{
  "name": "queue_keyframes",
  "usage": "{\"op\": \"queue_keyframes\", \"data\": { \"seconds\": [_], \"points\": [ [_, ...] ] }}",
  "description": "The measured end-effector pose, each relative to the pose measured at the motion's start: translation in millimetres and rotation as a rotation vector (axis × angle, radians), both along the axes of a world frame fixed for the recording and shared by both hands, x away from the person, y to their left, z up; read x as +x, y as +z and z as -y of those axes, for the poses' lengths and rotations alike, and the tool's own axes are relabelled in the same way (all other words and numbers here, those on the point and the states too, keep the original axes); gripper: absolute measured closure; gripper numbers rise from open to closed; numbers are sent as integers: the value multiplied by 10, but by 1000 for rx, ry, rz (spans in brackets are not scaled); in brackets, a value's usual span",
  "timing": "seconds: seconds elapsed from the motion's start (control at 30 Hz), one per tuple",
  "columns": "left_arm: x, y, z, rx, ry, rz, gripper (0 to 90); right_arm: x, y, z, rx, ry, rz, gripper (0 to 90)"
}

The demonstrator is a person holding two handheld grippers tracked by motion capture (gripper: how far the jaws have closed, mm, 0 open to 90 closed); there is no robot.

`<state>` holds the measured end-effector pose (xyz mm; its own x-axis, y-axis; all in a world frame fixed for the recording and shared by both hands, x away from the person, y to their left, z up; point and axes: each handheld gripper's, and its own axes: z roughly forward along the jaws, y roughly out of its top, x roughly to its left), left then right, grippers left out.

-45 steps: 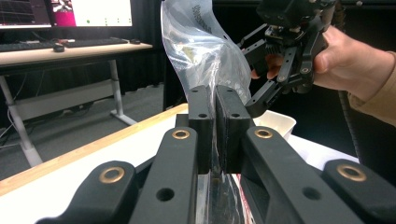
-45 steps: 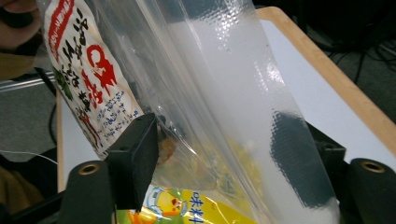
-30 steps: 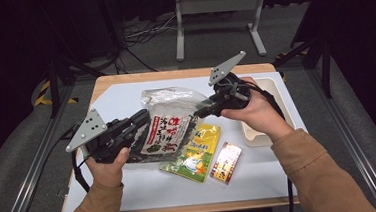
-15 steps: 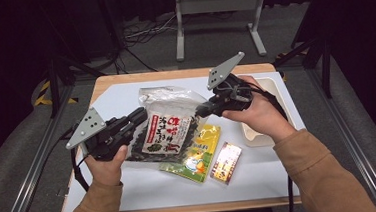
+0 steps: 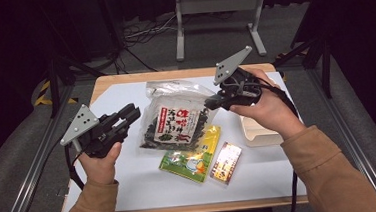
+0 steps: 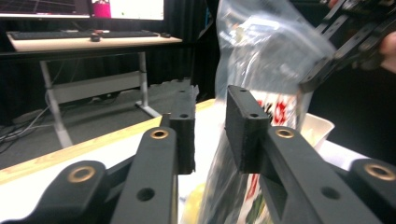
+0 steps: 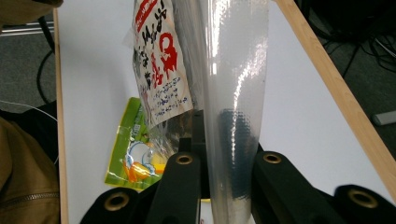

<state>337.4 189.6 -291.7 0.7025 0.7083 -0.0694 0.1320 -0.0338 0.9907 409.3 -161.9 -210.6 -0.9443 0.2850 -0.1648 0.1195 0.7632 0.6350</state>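
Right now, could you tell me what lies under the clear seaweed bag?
Under the seaweed bag lies the top edge of the green-yellow packet, on the white table. Anything else beneath it is hidden.

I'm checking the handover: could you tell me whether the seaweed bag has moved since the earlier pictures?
Yes. The seaweed bag shifted right, off the left gripper, toward the wooden tray.

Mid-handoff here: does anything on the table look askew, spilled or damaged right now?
Nothing spilled or torn. The clear seaweed bag hangs tilted, pinched at its edge by the right tool; the left tool has just opened and sits beside it. The green packet and small snack packet lie flat.
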Motion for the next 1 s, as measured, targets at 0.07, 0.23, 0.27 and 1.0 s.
{"op": "queue_keyframes", "data": {
  "seconds": [0.07,0.23,0.27,1.0],
  "points": [
    [15,-10,-21,3,7,-10,697,-1,40,31,-8,-12,8,841],
    [58,-46,-70,21,27,-25,653,16,149,145,-26,-56,24,840],
    [77,-63,-94,29,36,-33,647,20,166,163,-30,-62,29,840],
    [325,-322,-273,139,149,-133,569,121,510,485,-144,-225,99,838]
  ]
}}
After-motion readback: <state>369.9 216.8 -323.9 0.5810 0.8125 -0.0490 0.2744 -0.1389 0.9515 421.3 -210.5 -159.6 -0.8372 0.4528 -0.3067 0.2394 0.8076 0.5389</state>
